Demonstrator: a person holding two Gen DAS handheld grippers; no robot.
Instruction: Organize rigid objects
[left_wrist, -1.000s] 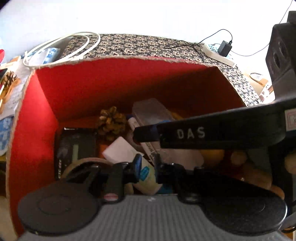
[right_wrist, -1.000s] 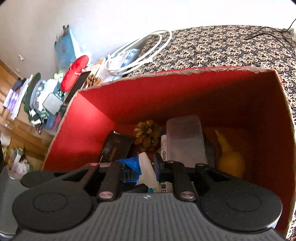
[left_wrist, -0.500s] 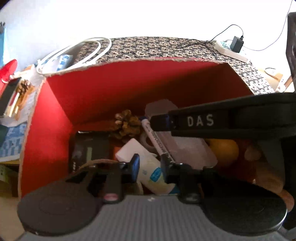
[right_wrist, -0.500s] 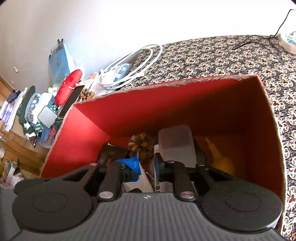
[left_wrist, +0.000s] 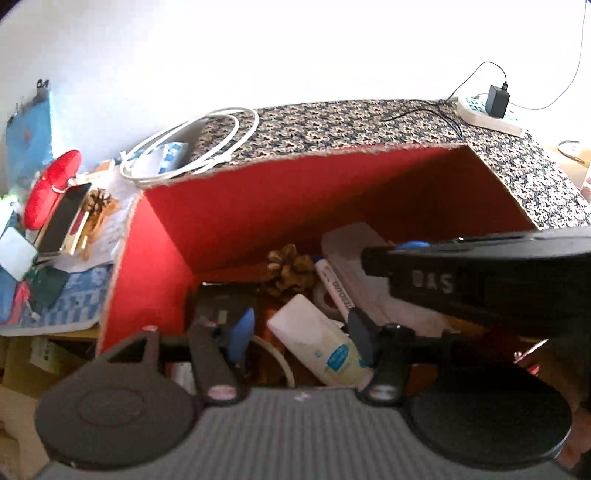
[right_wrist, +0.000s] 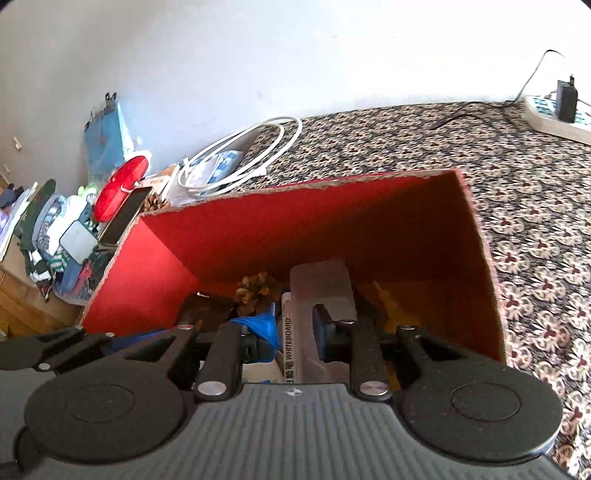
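Most items already sit in your red box (right_wrist: 258, 236); both grippers, left (left_wrist: 301, 338) and right (right_wrist: 293, 334), hover with fingers spread, holding nothing.

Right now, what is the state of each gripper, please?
Left gripper: open, holding nothing, above the white bottle in the red box.
Right gripper: open, holding nothing, above the same box.

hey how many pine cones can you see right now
2. One pine cone lies inside the red box by its back wall; a second pine cone sits outside it on the cluttered left side. Others may be hidden.
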